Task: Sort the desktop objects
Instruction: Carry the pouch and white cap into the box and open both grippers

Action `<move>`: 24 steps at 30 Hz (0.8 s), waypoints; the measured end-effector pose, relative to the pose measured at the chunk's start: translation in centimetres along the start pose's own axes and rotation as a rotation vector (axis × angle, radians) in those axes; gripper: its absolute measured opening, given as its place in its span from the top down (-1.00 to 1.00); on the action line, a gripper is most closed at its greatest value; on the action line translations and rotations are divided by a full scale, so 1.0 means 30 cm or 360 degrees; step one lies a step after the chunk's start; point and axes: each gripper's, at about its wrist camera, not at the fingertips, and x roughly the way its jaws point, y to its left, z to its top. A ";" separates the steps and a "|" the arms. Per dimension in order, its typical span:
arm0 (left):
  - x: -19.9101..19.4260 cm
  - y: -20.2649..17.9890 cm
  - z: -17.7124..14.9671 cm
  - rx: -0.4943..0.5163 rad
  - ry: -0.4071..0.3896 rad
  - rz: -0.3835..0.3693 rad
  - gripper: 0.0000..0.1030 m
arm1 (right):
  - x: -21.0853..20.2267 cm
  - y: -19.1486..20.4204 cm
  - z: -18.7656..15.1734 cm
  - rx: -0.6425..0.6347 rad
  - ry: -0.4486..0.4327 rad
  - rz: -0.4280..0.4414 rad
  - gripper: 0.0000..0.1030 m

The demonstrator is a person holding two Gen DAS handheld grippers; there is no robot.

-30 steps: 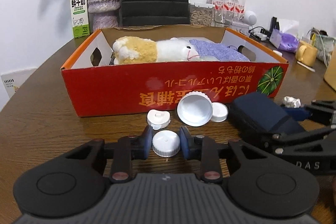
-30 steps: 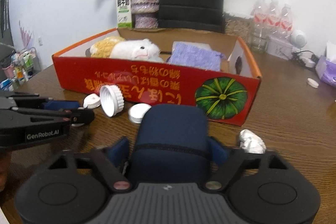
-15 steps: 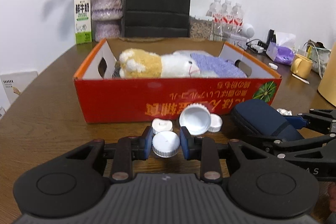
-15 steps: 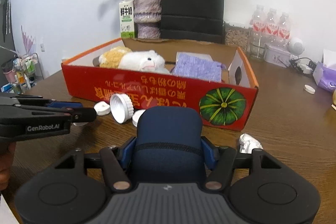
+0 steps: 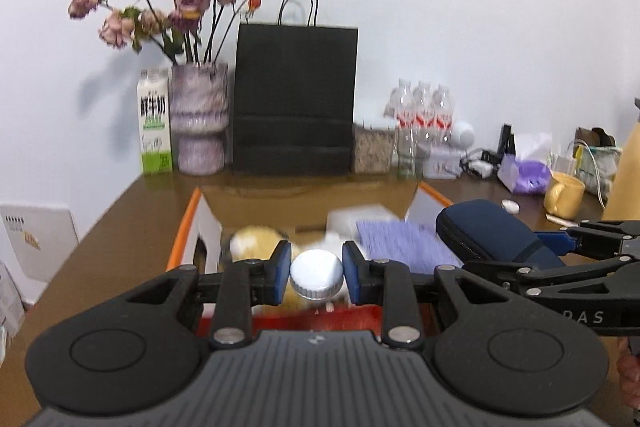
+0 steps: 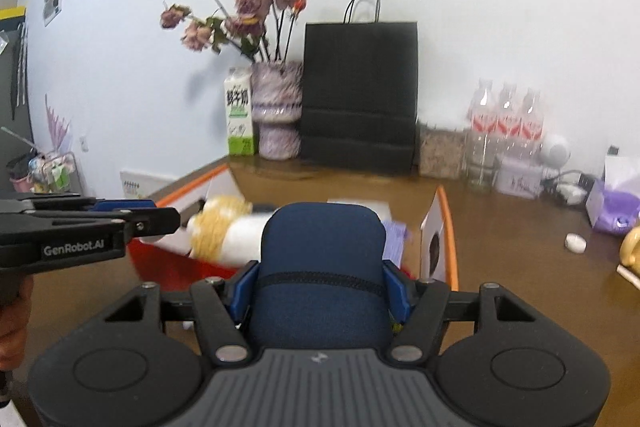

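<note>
looks like an office desk: wooden table (image 5: 120,251), water bottles (image 5: 420,115), tissue box (image 6: 616,203), power strip (image 6: 568,189).

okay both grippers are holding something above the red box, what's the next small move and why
Probably lower the left gripper a little into the red box and open it. It is shut on the white cap, which hangs above the plush toy; the right gripper holds the navy case alongside.

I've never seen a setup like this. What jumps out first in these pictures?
Two hand-held grippers, each carrying something above a red cardboard box: the left gripper pinches a white bottle cap, and the right gripper clamps a navy zip pouch. Behind, against the wall, stand dried roses in a vase and a black paper bag.
</note>
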 end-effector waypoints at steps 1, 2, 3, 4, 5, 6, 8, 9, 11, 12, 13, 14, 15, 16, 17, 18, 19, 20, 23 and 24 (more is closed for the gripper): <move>0.012 0.001 0.015 -0.0002 -0.0010 0.0002 0.45 | 0.013 -0.004 0.017 0.0005 -0.0008 -0.0006 -0.22; 0.026 0.002 0.028 -0.0005 -0.0019 0.0003 0.45 | 0.027 -0.007 0.031 0.0011 -0.0014 -0.0011 -0.22; 0.036 0.005 0.036 -0.0007 -0.0027 0.0002 0.45 | 0.042 -0.011 0.045 0.0016 -0.0018 -0.0014 -0.22; 0.050 0.006 0.046 -0.0009 -0.0035 0.0002 0.45 | 0.059 -0.015 0.057 0.0020 -0.0020 -0.0018 -0.22; 0.066 0.008 0.052 -0.0013 -0.0040 0.0006 0.45 | 0.075 -0.018 0.068 0.0023 -0.0022 -0.0020 -0.22; 0.081 0.012 0.058 -0.0016 -0.0041 0.0011 0.45 | 0.094 -0.023 0.079 0.0029 -0.0023 -0.0020 -0.22; 0.115 0.021 0.065 -0.0037 -0.0039 0.0015 0.45 | 0.134 -0.033 0.094 0.0049 -0.0019 -0.0017 -0.22; 0.132 0.028 0.069 -0.0052 -0.0038 0.0015 0.45 | 0.155 -0.037 0.100 0.0059 -0.0016 -0.0017 -0.22; 0.169 0.041 0.078 -0.0080 -0.0038 0.0025 0.45 | 0.198 -0.046 0.108 0.0074 -0.0009 -0.0019 -0.22; 0.186 0.048 0.083 -0.0090 -0.0038 0.0031 0.45 | 0.222 -0.050 0.113 0.0077 -0.0007 -0.0024 -0.22; 0.206 0.054 0.089 -0.0100 -0.0035 0.0037 0.45 | 0.245 -0.055 0.117 0.0079 -0.0005 -0.0029 -0.22; 0.228 0.059 0.094 -0.0109 -0.0031 0.0043 0.45 | 0.266 -0.058 0.121 0.0080 -0.0004 -0.0033 -0.22; 0.250 0.064 0.100 -0.0118 -0.0024 0.0050 0.45 | 0.288 -0.062 0.125 0.0081 -0.0004 -0.0037 -0.22; 0.275 0.067 0.108 -0.0126 -0.0018 0.0059 0.45 | 0.307 -0.065 0.128 0.0084 -0.0006 -0.0042 -0.22; 0.299 0.071 0.114 -0.0135 -0.0017 0.0068 0.45 | 0.330 -0.068 0.133 0.0089 -0.0012 -0.0051 -0.22; 0.319 0.074 0.118 -0.0142 -0.0014 0.0080 0.45 | 0.346 -0.071 0.136 0.0092 -0.0022 -0.0060 -0.22; 0.340 0.079 0.118 -0.0151 -0.0007 0.0094 0.45 | 0.360 -0.073 0.136 0.0098 -0.0038 -0.0072 -0.22; 0.357 0.084 0.110 -0.0154 -0.0001 0.0099 0.45 | 0.373 -0.078 0.135 0.0109 -0.0061 -0.0082 -0.22; 0.402 0.090 0.076 -0.0125 0.0047 0.0125 0.45 | 0.394 -0.095 0.108 0.0125 -0.0086 -0.0078 -0.22; 0.416 0.091 0.069 -0.0130 0.0066 0.0128 0.45 | 0.405 -0.099 0.100 0.0112 -0.0066 -0.0068 -0.22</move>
